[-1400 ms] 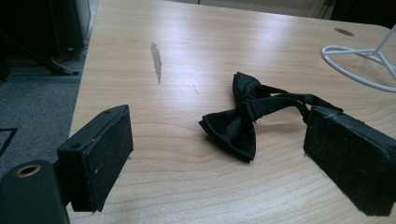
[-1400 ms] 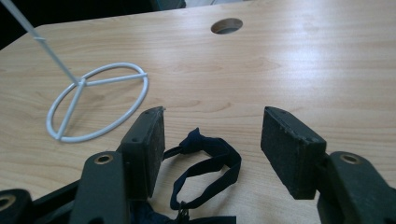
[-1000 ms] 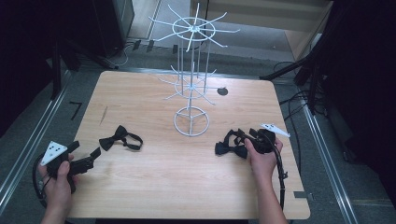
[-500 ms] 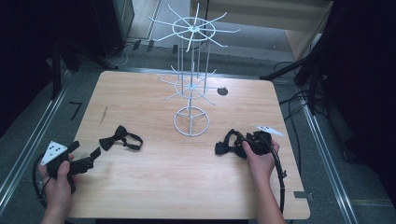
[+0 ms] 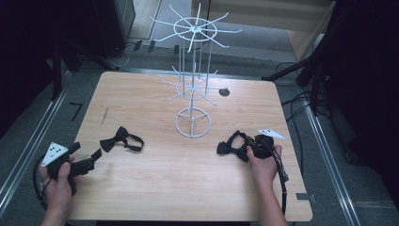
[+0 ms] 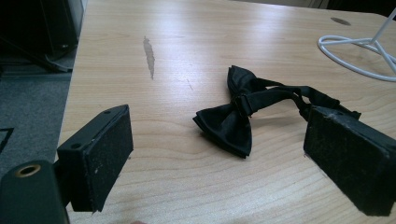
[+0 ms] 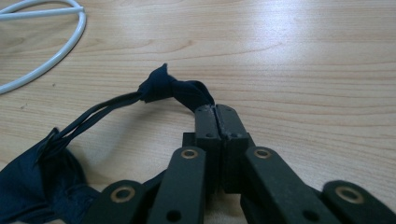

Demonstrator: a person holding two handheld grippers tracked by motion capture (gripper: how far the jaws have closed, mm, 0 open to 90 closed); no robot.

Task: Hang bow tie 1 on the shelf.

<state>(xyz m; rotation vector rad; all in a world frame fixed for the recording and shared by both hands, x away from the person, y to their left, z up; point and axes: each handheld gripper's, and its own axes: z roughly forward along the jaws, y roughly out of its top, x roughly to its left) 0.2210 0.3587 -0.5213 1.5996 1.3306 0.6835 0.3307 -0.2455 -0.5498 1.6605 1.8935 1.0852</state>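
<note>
At the lower left of the high view, the left gripper (image 5: 89, 162) rests on the table (image 5: 155, 188) with its jaws spread wide, touching nothing. A black bow tie (image 6: 236, 116) lies flat just ahead of them, near the frame's centre in the left gripper view. At lower right, the right gripper (image 7: 215, 112) has its jaws pressed together, pinching the strap of a second bow tie (image 5: 230, 147) lying beside the white wire stand (image 5: 193, 123).
</note>
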